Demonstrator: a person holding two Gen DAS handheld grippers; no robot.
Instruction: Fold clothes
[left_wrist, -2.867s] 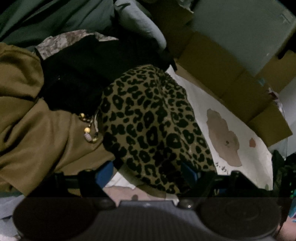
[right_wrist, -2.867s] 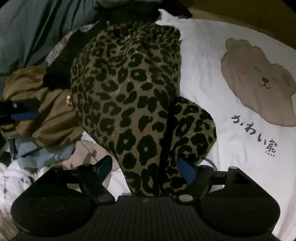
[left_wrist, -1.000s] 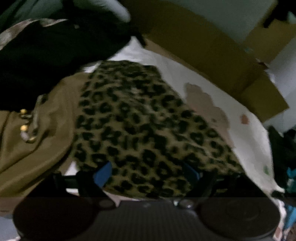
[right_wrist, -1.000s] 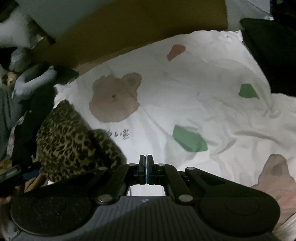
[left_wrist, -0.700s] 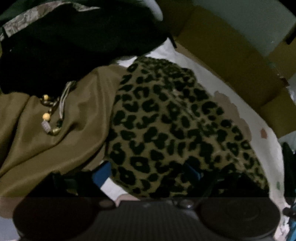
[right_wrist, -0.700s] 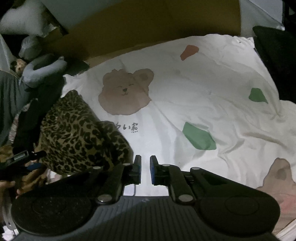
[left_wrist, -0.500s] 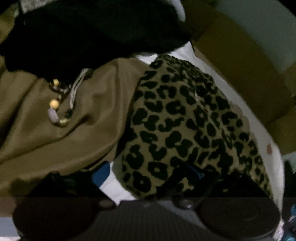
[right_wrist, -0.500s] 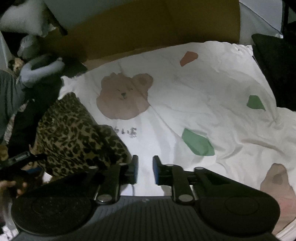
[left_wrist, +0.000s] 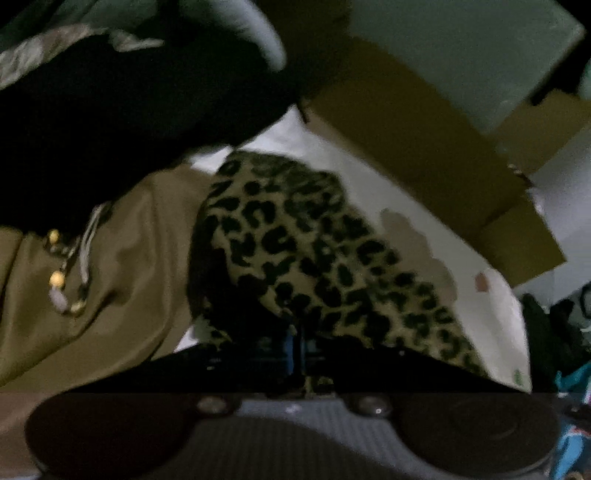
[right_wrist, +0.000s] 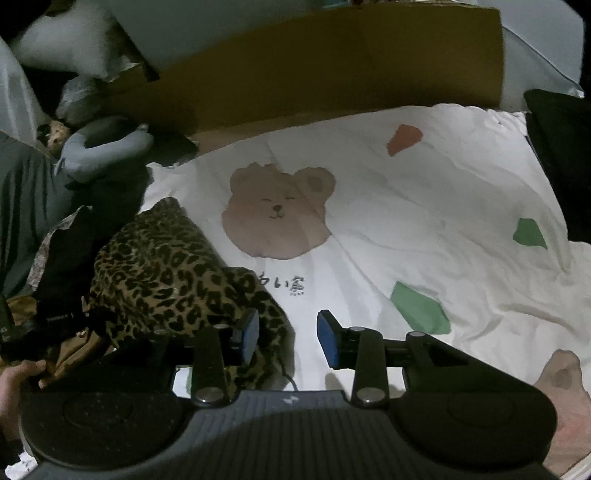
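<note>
Left wrist view: our left gripper (left_wrist: 295, 349) is pinched shut on the near edge of the leopard-print garment (left_wrist: 314, 251). Left of that gripper lies an olive garment (left_wrist: 122, 266) touching the leopard cloth, with black clothing (left_wrist: 110, 122) beyond. Right wrist view: our right gripper (right_wrist: 287, 338) is opening with nothing between its jaws; the leopard-print garment's right edge sits just behind its left finger. Ahead and to the right of that gripper the white bear-print sheet (right_wrist: 424, 206) spreads bare up to the cardboard (right_wrist: 332, 62) along its far edge.
</note>
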